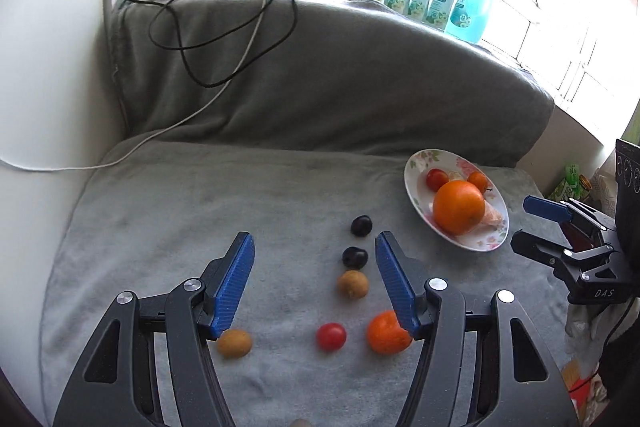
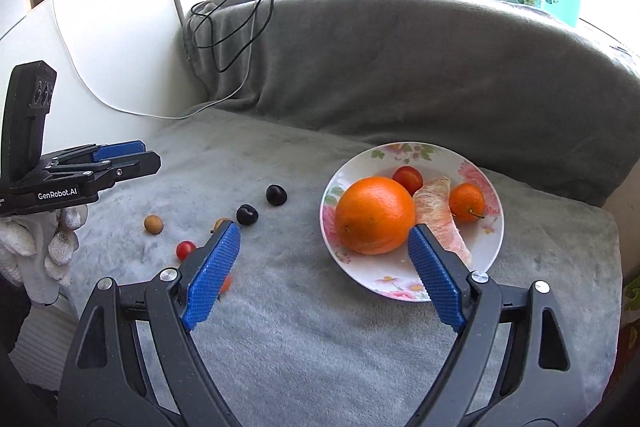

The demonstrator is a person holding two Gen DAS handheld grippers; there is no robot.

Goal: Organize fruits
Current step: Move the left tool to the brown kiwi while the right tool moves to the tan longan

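The left tool [image 1: 315, 281] hangs with its jaws spread above loose fruit on the grey blanket [image 1: 160, 211]: two dark plums [image 1: 361, 225], a kiwi [image 1: 352, 284], a cherry tomato [image 1: 331, 336] and a mandarin [image 1: 387, 332] crowd the lane ahead. Bare blanket lies open to their left. The plate [image 2: 404, 291], filled by a large orange [image 2: 374, 215], blocks the right tool [image 2: 324, 267] ahead; open blanket separates plate and loose fruit.

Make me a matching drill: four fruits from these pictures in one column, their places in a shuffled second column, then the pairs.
Column 1
1. large orange
2. loose cherry tomato
3. loose small orange
4. farthest dark plum

Column 2
A. on the blanket, partly hidden by a left claw finger
B. on the floral plate
C. on the blanket, nearest the plate
D. on the blanket between a brown fruit and the small orange

Pairs: 1-B, 2-D, 3-A, 4-C
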